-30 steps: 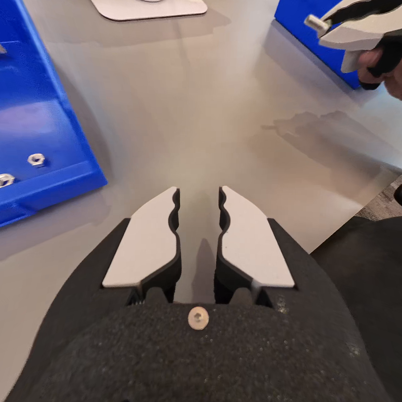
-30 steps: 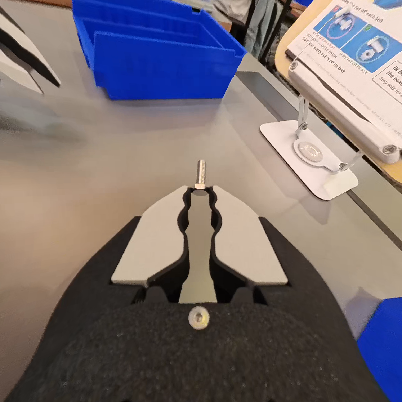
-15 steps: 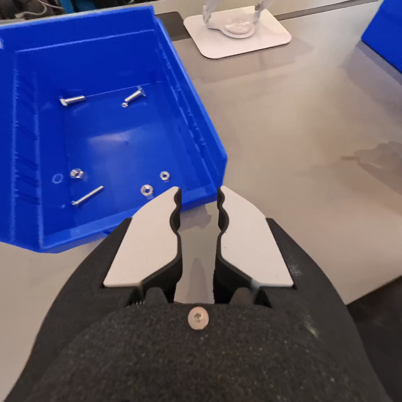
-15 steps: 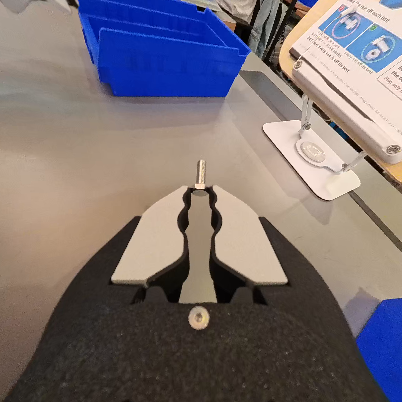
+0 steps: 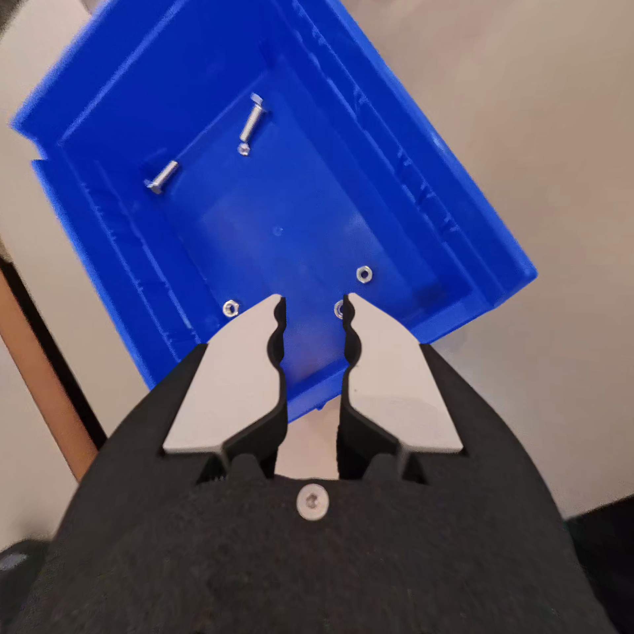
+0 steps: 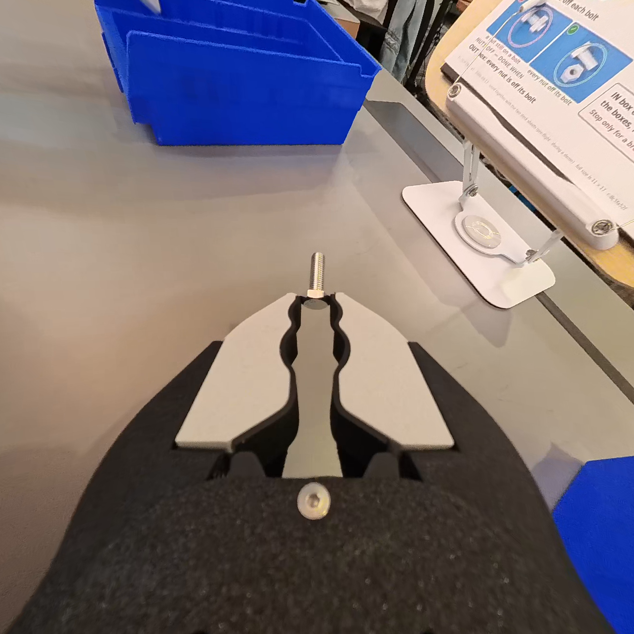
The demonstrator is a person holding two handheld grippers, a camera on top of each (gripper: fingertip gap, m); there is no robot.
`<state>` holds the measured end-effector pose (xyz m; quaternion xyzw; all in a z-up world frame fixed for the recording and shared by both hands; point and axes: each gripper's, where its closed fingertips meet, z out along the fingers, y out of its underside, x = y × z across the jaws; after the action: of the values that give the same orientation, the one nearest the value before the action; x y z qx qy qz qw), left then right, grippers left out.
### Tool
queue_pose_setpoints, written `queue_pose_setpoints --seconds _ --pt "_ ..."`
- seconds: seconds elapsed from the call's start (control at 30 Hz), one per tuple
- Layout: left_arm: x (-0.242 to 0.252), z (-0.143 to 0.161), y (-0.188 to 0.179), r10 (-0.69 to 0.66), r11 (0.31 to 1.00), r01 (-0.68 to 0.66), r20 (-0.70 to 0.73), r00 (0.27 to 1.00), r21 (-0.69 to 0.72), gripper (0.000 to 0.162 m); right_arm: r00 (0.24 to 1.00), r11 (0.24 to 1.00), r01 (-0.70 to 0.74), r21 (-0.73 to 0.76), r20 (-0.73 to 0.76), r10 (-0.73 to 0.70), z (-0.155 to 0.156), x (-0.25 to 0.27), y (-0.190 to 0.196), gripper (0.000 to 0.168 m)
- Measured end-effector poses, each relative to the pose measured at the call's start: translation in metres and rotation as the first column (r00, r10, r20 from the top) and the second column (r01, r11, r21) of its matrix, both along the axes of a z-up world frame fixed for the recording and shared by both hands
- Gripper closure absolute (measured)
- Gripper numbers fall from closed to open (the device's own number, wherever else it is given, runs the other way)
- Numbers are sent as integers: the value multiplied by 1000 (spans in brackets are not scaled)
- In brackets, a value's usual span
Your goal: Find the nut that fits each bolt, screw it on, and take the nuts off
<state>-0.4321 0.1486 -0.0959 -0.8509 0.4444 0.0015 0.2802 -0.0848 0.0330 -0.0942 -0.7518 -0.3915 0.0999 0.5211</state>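
Note:
In the left wrist view my left gripper (image 5: 314, 302) is open and empty, hovering over the near end of a blue bin (image 5: 480, 247). In the bin lie two bolts (image 5: 252, 118) (image 5: 161, 178) at the far end, with a small nut (image 5: 243, 149) by one of them. Three more nuts lie near my fingertips: one at the left (image 5: 230, 307), one at the right (image 5: 363, 274), and one half hidden by my right fingertip (image 5: 339, 308). In the right wrist view my right gripper (image 6: 315, 298) is shut on the head of a bolt (image 6: 317, 271), its thread pointing forward above the table.
The blue bin also shows in the right wrist view (image 6: 240, 89) at the far left on the grey table (image 6: 137, 240). A white stand (image 6: 480, 247) holding an instruction sheet (image 6: 555, 68) is at the right. Another blue bin's corner (image 6: 597, 535) is at the lower right. The grippers' ends are close to 35 cm from one another.
My left gripper has swung left and over the blue bin, now looking down into it with its fingertips above the nuts. My right gripper has kept the bolt and barely moved.

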Motion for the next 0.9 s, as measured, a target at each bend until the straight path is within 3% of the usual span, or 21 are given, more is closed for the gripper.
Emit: queue_pose_setpoints --seconds 0.13,0.33,0.53,0.7,0.9 --pt "4 -21 4 -115 990 108 -76 991 -94 131 1000 1000 12 1 8 -12 2 4 2 152" --pt "14 -55 -3 -265 927 237 -59 962 -290 130 1000 1000 24 -14 5 -24 -2 6 2 152" --pt "24 -79 0 -258 901 206 -90 962 -382 129 1000 999 21 -25 3 -21 -6 0 2 152" --pt "23 -90 3 -211 915 138 -160 964 -379 130 1000 999 19 -31 5 -18 -7 0 1 152" --pt "27 -95 2 -197 912 128 -142 970 -390 147 1000 999 17 -36 -4 -17 -8 5 -1 152"
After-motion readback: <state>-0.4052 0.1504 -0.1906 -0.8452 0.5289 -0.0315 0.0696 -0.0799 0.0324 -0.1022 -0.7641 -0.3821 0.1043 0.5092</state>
